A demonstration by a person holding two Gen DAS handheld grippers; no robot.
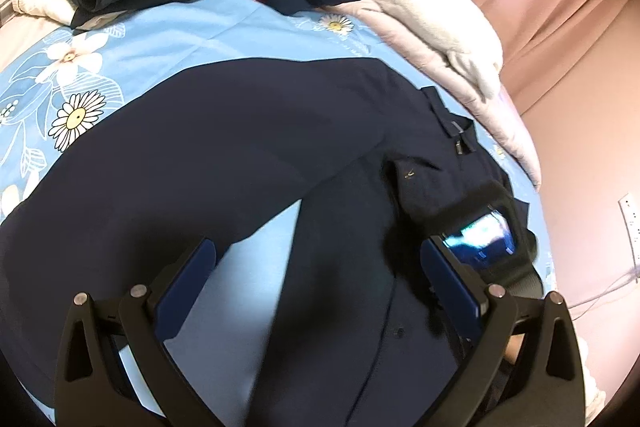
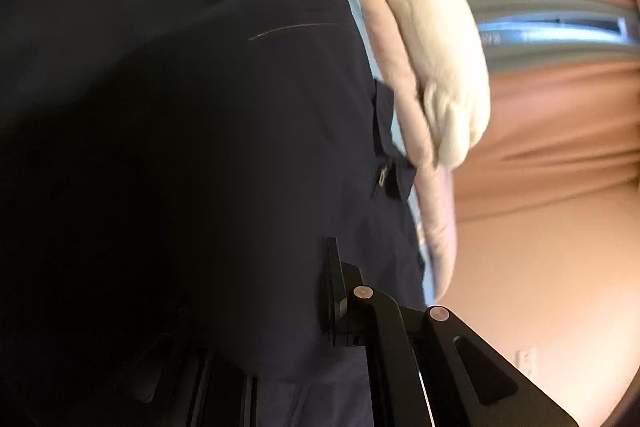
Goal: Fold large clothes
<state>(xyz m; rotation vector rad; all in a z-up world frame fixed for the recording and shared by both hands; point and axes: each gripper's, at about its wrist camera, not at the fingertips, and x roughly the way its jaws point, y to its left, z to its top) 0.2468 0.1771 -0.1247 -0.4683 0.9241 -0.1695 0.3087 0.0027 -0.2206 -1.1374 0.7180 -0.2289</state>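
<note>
Navy trousers (image 1: 224,131) on the bed (image 1: 168,31); left gripper (image 1: 316,287) jaws wide, empty; right gripper (image 2: 280,367) jaws nearly closed, grip unclear. Risk: slipping cloth spoils the fold.

Right wrist view, blurred. A large dark navy fabric garment (image 2: 192,131) filled the left and centre of the frame, draped over the right gripper (image 2: 280,327) so that its fingertips were hidden. The black linkage arms with round silver pivot pins showed at lower right; their jaws stood close together with the cloth between them. A small dark strap with a metal buckle (image 2: 386,181) hung at the garment's right edge. Beside it ran a strip of light blue floral bedsheet (image 2: 362,17), then a folded pink quilt (image 2: 434,211) topped by a cream fleece blanket (image 2: 444,67). Salmon-pink curtains (image 2: 552,107) filled the right side.
</note>
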